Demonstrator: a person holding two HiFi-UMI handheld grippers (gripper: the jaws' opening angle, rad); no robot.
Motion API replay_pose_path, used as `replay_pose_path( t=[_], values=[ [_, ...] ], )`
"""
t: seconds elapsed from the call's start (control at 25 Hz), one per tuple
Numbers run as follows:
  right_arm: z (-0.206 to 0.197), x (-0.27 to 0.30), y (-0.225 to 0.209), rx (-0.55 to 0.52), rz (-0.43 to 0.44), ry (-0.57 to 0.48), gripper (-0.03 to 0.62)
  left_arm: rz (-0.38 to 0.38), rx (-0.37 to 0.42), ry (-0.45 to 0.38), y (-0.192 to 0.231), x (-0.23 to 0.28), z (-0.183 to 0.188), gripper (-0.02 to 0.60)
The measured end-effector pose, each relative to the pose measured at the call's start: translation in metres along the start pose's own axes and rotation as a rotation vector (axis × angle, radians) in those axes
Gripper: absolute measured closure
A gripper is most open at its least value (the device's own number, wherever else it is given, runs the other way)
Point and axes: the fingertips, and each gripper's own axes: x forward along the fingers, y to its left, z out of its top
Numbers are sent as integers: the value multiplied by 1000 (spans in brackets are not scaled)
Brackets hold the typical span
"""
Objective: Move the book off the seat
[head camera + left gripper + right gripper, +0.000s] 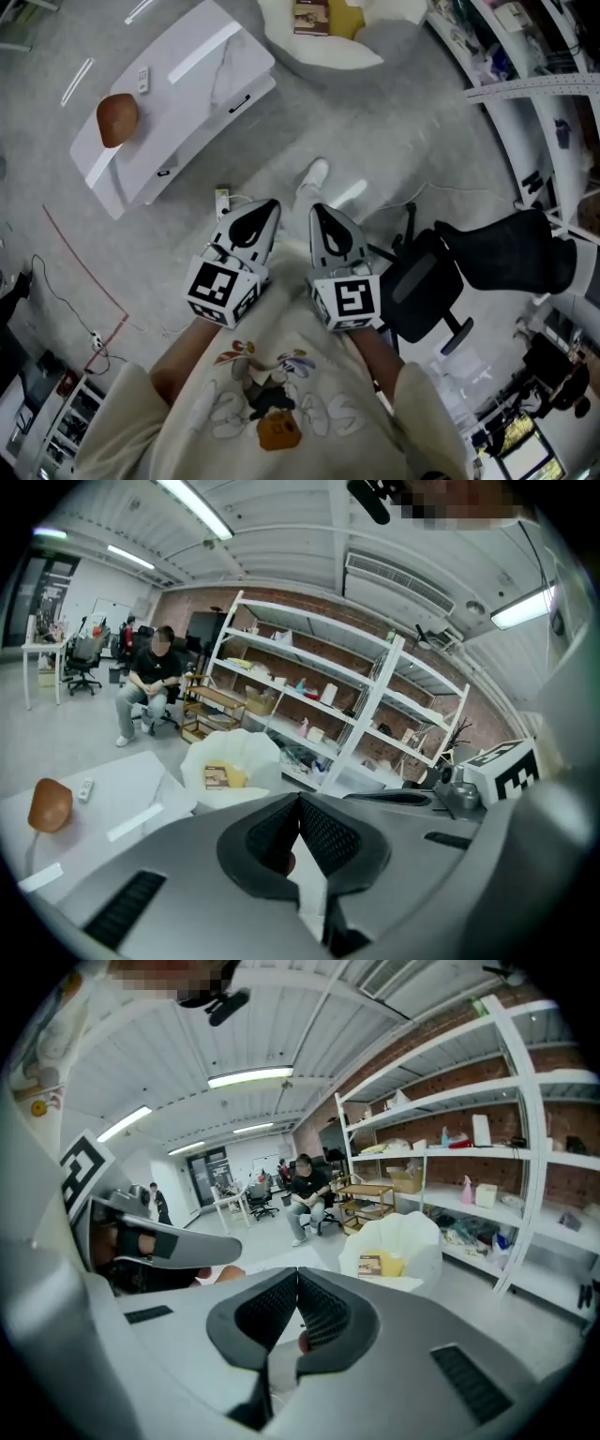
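The person holds the left gripper (266,210) and right gripper (320,216) side by side near the chest, both with jaws pressed together on nothing. The book (311,17) lies on the white armchair's (323,53) seat, beside what may be a yellow cushion (349,19), well apart from them. The approach seems in hand; the next move calls for nearing the chair and parting one gripper's jaws to take the book's edge.

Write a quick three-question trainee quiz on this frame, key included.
1. Where does the brown rectangular book lie?
2. True or false: the left gripper is shut on the book.
3. What sits on the white marble-look table with the small white remote? A) rounded brown object B) red mug C) the book

Key:
1. On the cream shell-shaped seat.
2. False: the left gripper and the right gripper are both shut and empty.
3. A.
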Motion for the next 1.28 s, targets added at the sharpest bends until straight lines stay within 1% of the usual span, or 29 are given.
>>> replay_pose_path(
  t=[0.08, 0.2, 0.32, 0.4, 0.52, 0.68, 0.84, 0.96, 1.08, 1.16, 1.28],
  values=[
    [7, 14, -24, 43, 5, 2, 585, 30, 21, -6, 6, 16, 18, 572],
    [33, 36, -55, 89, 5, -35, 585, 55, 65, 0, 14, 43, 45, 572],
    [63, 55, -86, 86, 10, -76, 586, 77, 98, -11, 17, 70, 75, 572],
    [79, 62, -109, 90, 0, -82, 585, 86, 72, -14, 20, 88, 89, 572],
    [94, 77, -146, 141, -6, -71, 585, 107, 21, -29, 27, 114, 108, 572],
    [101, 92, -180, 182, 22, -52, 585, 132, 19, -18, 23, 146, 117, 572],
    [99, 91, -197, 218, 22, -29, 585, 145, -1, 0, 17, 159, 122, 572],
    [97, 103, -210, 242, 17, -13, 585, 140, -5, 17, 22, 175, 127, 572],
    [99, 117, -225, 259, -5, -2, 585, 121, -26, 40, 33, 197, 131, 572],
    [102, 127, -233, 275, -23, 0, 585, 104, -24, 60, 39, 210, 135, 572],
    [108, 144, -243, 297, -42, 9, 585, 82, -17, 68, 52, 227, 147, 572]
  ],
)
